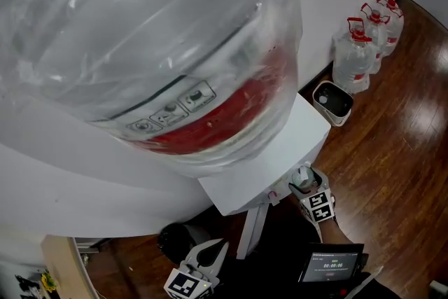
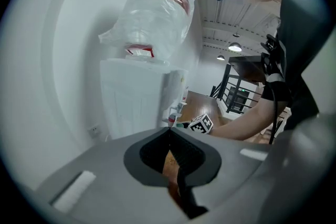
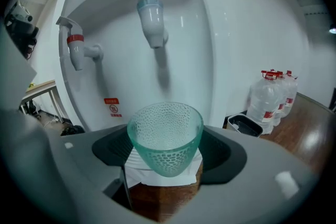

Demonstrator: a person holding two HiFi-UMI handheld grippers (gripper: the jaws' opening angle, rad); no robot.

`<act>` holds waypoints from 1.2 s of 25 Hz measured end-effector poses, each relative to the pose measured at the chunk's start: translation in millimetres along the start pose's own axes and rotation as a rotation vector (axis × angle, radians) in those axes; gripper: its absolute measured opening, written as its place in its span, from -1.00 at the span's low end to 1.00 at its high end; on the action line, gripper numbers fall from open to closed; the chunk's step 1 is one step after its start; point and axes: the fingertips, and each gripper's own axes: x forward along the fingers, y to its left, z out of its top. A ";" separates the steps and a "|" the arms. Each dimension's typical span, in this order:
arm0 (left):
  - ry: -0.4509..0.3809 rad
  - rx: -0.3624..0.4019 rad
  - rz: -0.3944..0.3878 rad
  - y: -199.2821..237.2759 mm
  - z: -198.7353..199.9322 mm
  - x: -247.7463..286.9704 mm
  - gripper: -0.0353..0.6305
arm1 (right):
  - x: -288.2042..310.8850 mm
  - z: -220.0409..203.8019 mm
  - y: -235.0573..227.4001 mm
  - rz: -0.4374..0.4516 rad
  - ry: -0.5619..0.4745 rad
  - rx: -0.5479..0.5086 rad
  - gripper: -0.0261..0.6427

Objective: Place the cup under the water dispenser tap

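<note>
1. Here, the right gripper (image 1: 306, 185) holds the cup (image 3: 165, 144) in front of the dispenser (image 3: 121, 86). Its fingers (image 3: 220, 152) stand wide, one on each side of the cup's wall, clamping it.
2. The cup sits lower than the blue tap (image 3: 151, 16), and slightly nearer the camera. This looks like an approach from below, so the rim clears the spout. It does not yet appear to rest on anything.
3. The red tap (image 3: 76, 50) is off to the left, well apart from the cup.
4. The cup is upright: its long axis is vertical, mouth up, narrower base down. That keeps it ready to catch water.
5. A white ledge (image 3: 137, 173) shows under the cup, probably the drip tray.
6. The left gripper (image 2: 169, 131) hangs low and aside, its fingers (image 2: 149, 157) together and empty, likely to stay clear.
</note>
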 end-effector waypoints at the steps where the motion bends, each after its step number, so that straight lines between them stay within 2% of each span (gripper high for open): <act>1: 0.002 0.000 -0.001 0.4 -0.8 0.6 -0.89 | 2.5 -1.6 -0.1 -0.002 0.001 -0.008 0.20; 9: 0.017 0.002 -0.011 -5.1 -2.9 -3.0 -0.89 | 9.3 2.3 1.4 -0.026 -0.024 -0.023 0.20; 13: 0.019 -0.010 0.016 -4.1 0.6 -9.9 -0.89 | 12.7 1.2 -2.0 -0.039 -0.033 -0.012 0.21; 17: 0.010 -0.026 0.058 -0.9 6.8 -15.3 -0.89 | 14.0 -0.3 0.4 -0.028 0.010 0.007 0.21; 18: 0.007 -0.031 0.068 -0.2 8.7 -16.7 -0.89 | 14.5 -1.7 1.1 -0.021 0.027 0.021 0.25; 19: 0.004 -0.037 0.077 0.2 10.9 -18.1 -0.89 | 13.7 -3.0 1.6 -0.015 0.041 0.037 0.44; 24: -0.013 -0.080 0.088 -8.1 34.2 -27.0 -0.89 | -18.3 4.6 4.1 -0.003 0.079 0.098 0.46; 27: -0.025 -0.096 0.060 -24.0 65.2 -36.5 -0.89 | -62.3 28.8 17.4 0.033 0.106 0.108 0.39; 30: -0.047 -0.109 0.021 -39.6 97.1 -45.5 -0.89 | -112.2 64.1 42.5 0.092 0.132 0.070 0.12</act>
